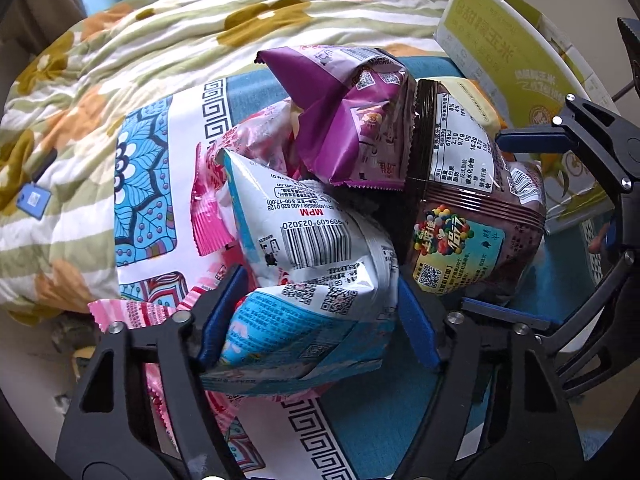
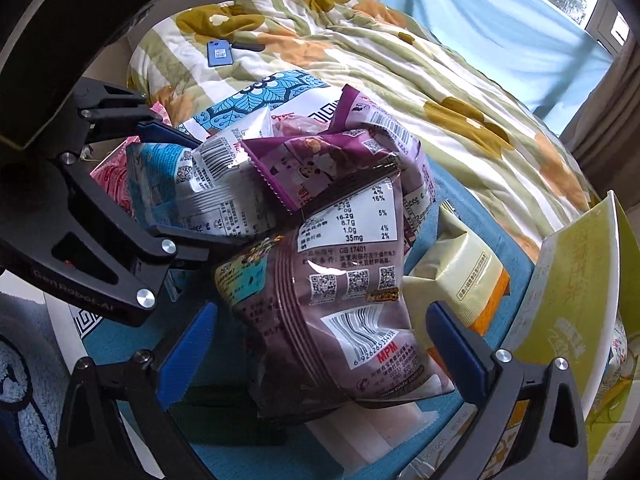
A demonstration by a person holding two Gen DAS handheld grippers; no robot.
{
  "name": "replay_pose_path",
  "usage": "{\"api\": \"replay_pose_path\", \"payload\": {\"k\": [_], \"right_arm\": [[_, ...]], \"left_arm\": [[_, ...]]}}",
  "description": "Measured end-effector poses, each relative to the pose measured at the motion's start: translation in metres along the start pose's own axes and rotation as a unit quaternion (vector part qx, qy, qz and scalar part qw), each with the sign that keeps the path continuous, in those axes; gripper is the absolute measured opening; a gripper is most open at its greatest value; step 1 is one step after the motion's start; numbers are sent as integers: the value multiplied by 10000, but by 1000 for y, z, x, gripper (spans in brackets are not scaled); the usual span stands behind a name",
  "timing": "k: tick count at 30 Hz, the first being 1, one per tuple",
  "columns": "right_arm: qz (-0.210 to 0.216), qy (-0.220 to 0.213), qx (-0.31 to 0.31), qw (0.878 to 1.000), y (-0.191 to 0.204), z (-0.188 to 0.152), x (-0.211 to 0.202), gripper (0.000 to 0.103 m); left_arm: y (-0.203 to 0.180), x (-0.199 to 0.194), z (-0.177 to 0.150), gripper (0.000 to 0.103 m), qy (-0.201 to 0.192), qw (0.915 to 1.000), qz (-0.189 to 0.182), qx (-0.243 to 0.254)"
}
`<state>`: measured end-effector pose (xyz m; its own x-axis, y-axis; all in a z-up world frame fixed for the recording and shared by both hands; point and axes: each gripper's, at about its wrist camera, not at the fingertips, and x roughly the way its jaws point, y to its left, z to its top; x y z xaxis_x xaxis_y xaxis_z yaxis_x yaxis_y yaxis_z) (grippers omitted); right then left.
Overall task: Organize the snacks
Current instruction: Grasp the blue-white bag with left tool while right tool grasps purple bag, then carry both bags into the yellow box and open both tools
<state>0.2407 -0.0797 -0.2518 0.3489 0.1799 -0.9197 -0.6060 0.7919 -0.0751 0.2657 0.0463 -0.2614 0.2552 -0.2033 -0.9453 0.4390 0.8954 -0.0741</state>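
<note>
A pile of snack bags lies on a patterned cloth. My left gripper is open around a white and blue bag, its blue pads on either side of it. My right gripper is open around a dark brown candy bag; it also shows in the left wrist view. A purple bag lies on top of the pile, with pink bags under the left side. A cream and orange bag lies right of the brown bag.
A yellow-green cardboard box with an open flap stands at the right, also in the right wrist view. A flowered quilt covers the bed behind the pile. A blue phone lies on the quilt.
</note>
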Motion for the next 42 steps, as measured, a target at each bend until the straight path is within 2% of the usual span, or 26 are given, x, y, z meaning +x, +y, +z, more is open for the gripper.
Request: {"api": "replay_pose_path", "payload": {"k": [8,10,14,15,17,18,19,30,42], "right_arm": [[24,22,-113,9999,1,0,6,101],[42,50,-133,9999,2,-1,7,92],[28,21,-194,9998,4,-5,3,84],[21,22,-204,9998,5,-7,1,77],[24,-23,-187,9998,5,-9,-3,73],[12,-45,-177,9998,4,-10,-6,66],[10,-57,-148,9999,3,-12,-8,64],[185,-620,142,9978,-9,-23,-51,63],[153,-1223,735,9896,-31,-29,-104,62]], "left_arm": [[1,-8,-8,58,-67,9999,-17,-144],[0,-12,-9,58,-122,9998,14,-171],[-2,-19,-12,58,-192,9994,87,-266],[-2,-21,-13,58,-208,9993,89,-304],[-4,-26,-15,58,-252,9990,156,-347],[-5,-30,-17,58,-281,9988,155,-378],[-6,-33,-18,58,-319,9985,166,-413],[-27,-93,-38,58,-863,9915,661,-719],[-61,-146,-47,58,-1509,9760,974,-1231]]}}
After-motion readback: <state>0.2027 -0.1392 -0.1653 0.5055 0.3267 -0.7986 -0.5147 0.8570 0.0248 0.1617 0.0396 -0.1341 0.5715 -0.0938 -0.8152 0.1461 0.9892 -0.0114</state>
